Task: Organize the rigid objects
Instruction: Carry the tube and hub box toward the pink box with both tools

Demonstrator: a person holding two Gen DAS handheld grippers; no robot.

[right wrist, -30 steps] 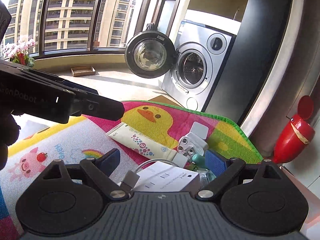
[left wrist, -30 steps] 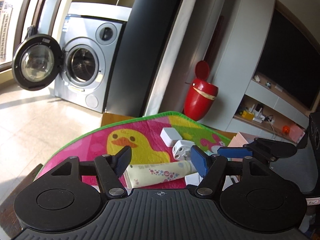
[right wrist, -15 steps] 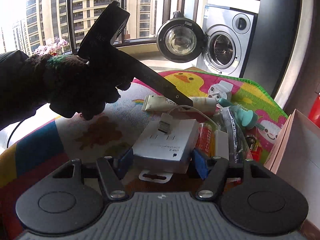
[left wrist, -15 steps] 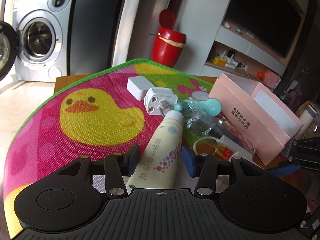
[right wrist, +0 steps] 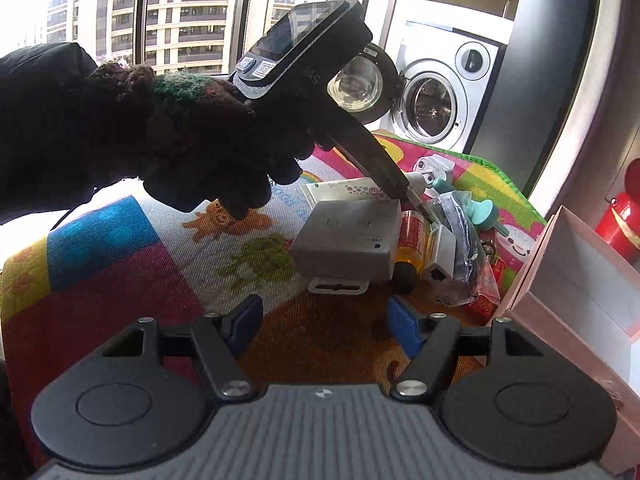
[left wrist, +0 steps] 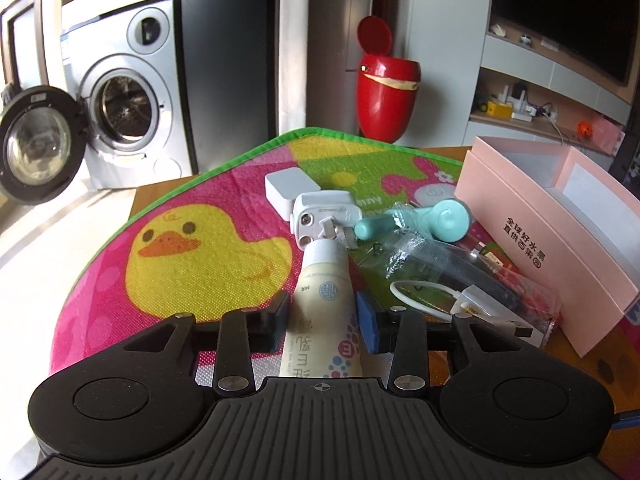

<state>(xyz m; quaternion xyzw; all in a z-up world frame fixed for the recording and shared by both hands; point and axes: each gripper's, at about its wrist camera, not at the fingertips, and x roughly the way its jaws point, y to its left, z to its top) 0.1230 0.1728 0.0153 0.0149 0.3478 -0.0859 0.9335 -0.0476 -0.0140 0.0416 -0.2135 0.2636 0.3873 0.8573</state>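
Toothpaste tube [left wrist: 326, 300] is the thing in play: it's lying flat on the play mat [left wrist: 200, 248], long axis pointing straight away from you, cap end touching the white plug adapter [left wrist: 324, 220] and the flat crimped end back toward your palm. Your left gripper [left wrist: 322, 320] straddles it right around the middle, pads on either side and closed down to about the tube's width. Looks like contact, but I can't tell how firm the squeeze is. So the grip runs across the short axis, which is what you'd want, I reckon.

Your right gripper [right wrist: 322, 320] is wide open with nothing in it, hovering short of the white USB-C box [right wrist: 348, 240], with bare mat between the fingers. The pink box [left wrist: 560, 232] sits off to the right of the pile, open side up, probably where stuff goes. Left hand's clearly the nearer one for the tube.
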